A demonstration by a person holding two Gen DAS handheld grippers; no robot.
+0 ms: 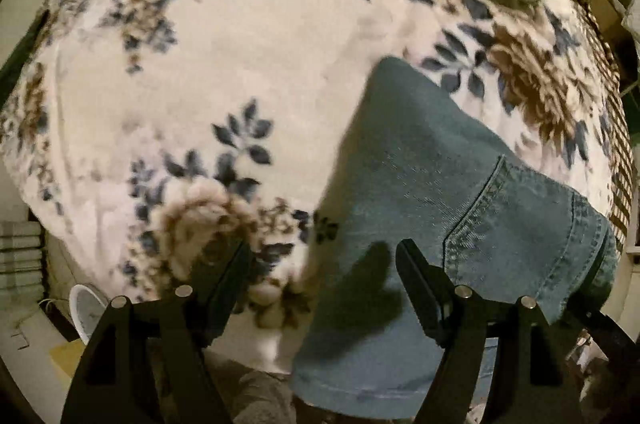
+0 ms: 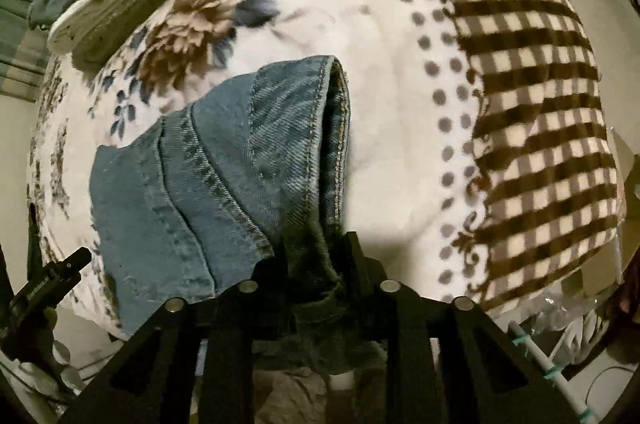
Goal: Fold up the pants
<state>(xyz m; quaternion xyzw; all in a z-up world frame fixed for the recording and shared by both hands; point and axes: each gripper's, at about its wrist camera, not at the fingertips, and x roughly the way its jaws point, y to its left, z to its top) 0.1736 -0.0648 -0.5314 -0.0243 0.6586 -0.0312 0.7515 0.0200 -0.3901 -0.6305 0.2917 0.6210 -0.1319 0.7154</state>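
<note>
Jaws of the right gripper (image 2: 316, 256) are pinched on the waistband end of the jeans (image 2: 224, 159), while those of the left gripper (image 1: 324, 264) are spread wide and nothing is held. The jeans are laid on the floral blanket (image 1: 240, 35), near its front edge. A fold appears under way; next, a free denim edge should be grasped by the left gripper.
</note>
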